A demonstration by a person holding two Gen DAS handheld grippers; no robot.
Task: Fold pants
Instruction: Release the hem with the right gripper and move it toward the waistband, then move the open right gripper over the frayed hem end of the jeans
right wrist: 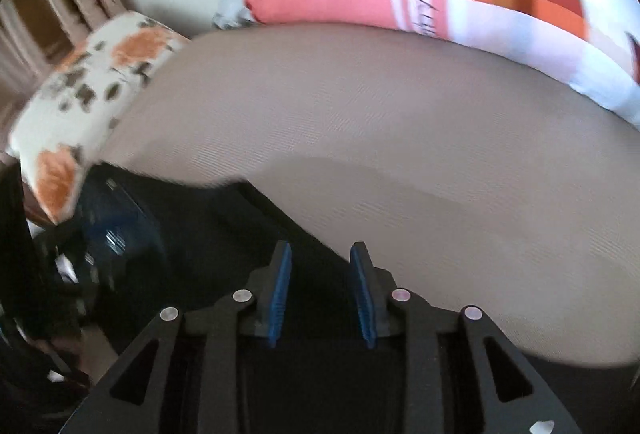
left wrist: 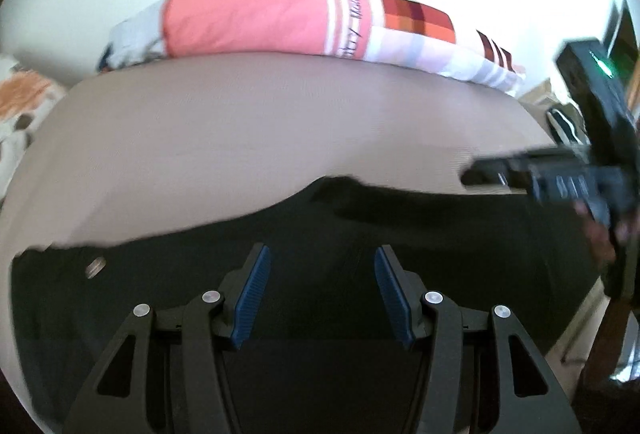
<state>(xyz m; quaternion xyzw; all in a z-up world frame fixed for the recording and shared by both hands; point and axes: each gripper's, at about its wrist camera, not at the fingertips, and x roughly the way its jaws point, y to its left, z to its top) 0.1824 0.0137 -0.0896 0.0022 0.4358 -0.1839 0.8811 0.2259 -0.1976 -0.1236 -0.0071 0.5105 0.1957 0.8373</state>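
Two grippers: both over one bed, both tilted down at the cloth.
Bed [left wrist: 248, 121]: taupe cover, wide and bare beyond the garment.
Pants [left wrist: 320, 234]: black, spread flat on the near part of the bed, their far edge running unevenly across the cover; a small pale button [left wrist: 95, 267] shows near their left end.
Pillows: a coral-and-white one with a checked patch [left wrist: 256, 15] lies along the far side against the white wall; a flowered one in orange [right wrist: 92, 85] sits at the bed's left corner.
Left gripper [left wrist: 320, 294]: jaws spread wide over the black cloth, nothing pinched between the blue pads [left wrist: 252, 298].
Right gripper [right wrist: 320, 292]: jaws parted, narrower than the left, hanging where the pants' edge meets the cover; nothing between the pads, no cloth caught.
Picture: blurred in both views.
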